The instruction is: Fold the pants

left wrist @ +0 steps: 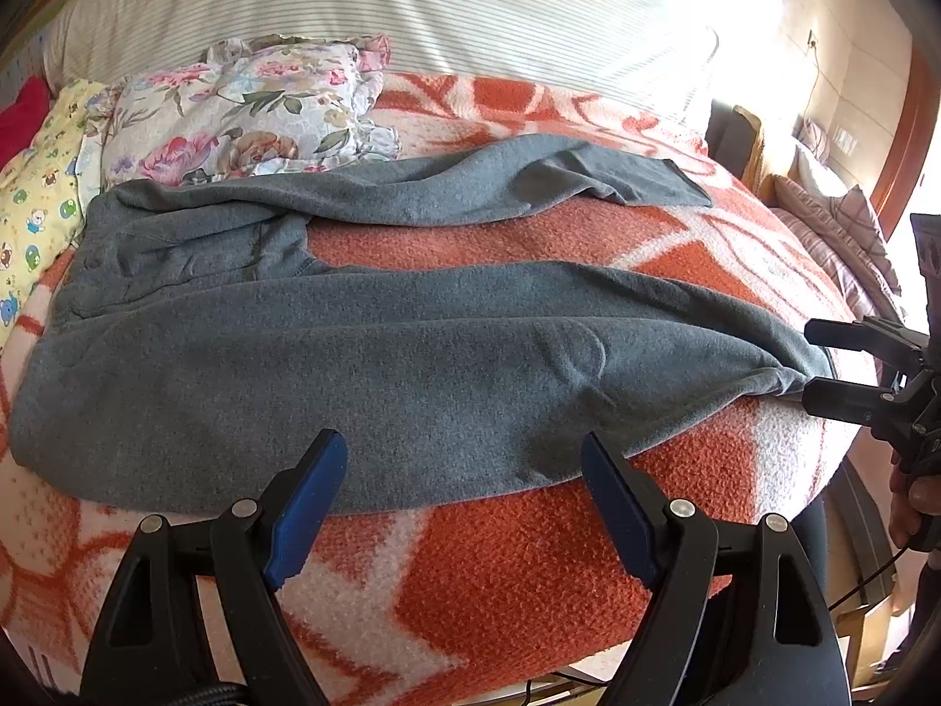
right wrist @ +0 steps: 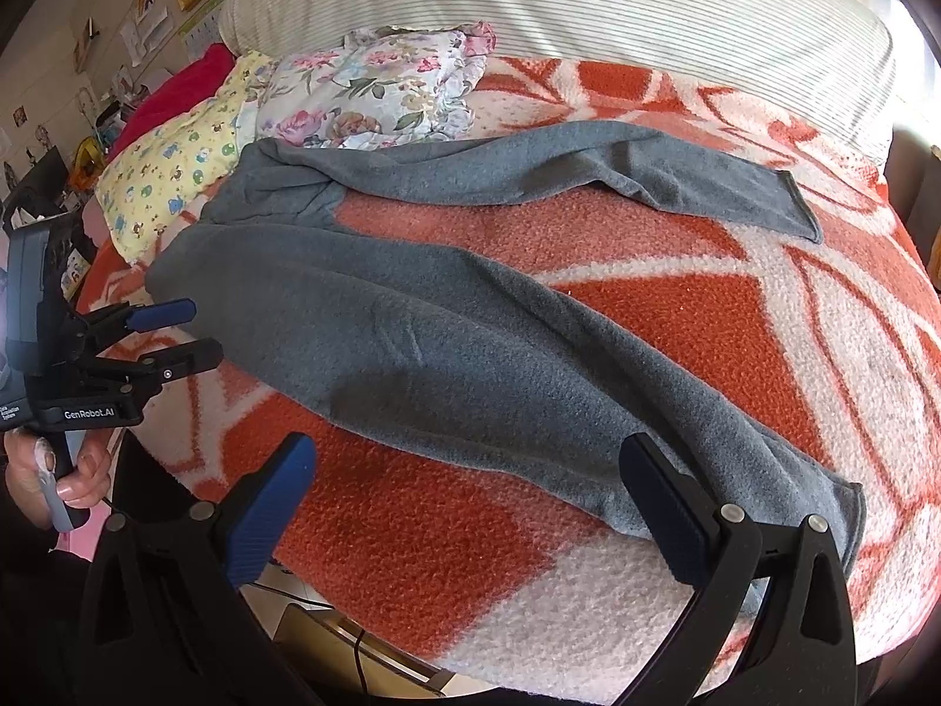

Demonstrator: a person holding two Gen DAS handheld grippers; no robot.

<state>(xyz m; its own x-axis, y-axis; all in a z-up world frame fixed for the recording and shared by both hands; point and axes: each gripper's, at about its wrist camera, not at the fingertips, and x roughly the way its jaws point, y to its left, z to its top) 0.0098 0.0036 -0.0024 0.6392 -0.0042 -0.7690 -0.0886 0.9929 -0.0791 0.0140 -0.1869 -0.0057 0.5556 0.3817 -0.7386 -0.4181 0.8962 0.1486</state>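
Grey fleece pants (left wrist: 364,365) lie spread on an orange-and-white blanket (left wrist: 529,576), waist at the left, both legs running right and splayed apart. The far leg ends in a flat cuff (left wrist: 664,182). My left gripper (left wrist: 464,459) is open, hovering over the near edge of the near leg. My right gripper (right wrist: 470,465) is open, with its right finger (right wrist: 664,506) over the near leg's cuff (right wrist: 823,506). The pants also show in the right wrist view (right wrist: 447,341). The right gripper appears in the left wrist view (left wrist: 817,365) at the cuff end, and the left gripper in the right wrist view (right wrist: 194,332) near the waist.
A floral pillow (left wrist: 247,117), a yellow cartoon-print pillow (left wrist: 35,206) and a red cloth (left wrist: 23,112) lie at the back left. A striped bolster (left wrist: 411,12) runs along the back. The bed edge drops off in front. More bedding (left wrist: 835,223) lies at the right.
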